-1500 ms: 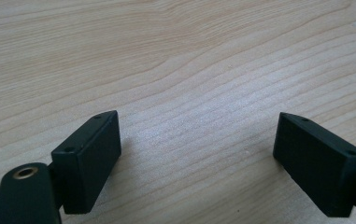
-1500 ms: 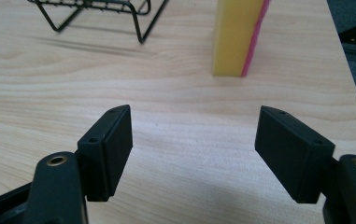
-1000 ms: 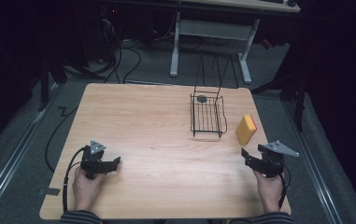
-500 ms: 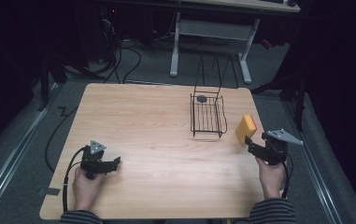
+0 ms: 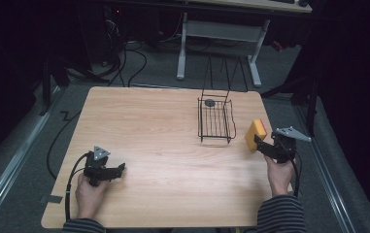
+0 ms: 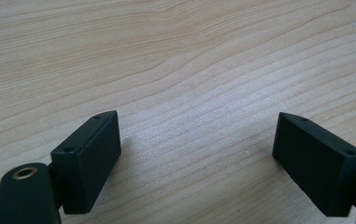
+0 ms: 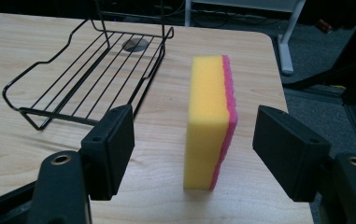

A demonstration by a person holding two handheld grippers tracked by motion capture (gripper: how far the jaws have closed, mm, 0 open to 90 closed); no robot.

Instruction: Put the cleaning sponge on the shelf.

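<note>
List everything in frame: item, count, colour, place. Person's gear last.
sponge: 1, yellow with a pink layer, standing on edge near the table's right edge, between the right gripper's open jaws, untouched
wire rack: 1, black, right-centre of the table, left of the sponge
round disc: 1, dark grey, at the rack's far end
table: 1, light wood
desk frame: 1, white-legged, on the floor beyond the table
cables: several, black, on the floor behind the table
left gripper: 1, black, near left of the table, jaws open over bare wood
right gripper: 1, black, at the sponge, jaws open
hands: 2, striped sleeves, at the near edge
</note>
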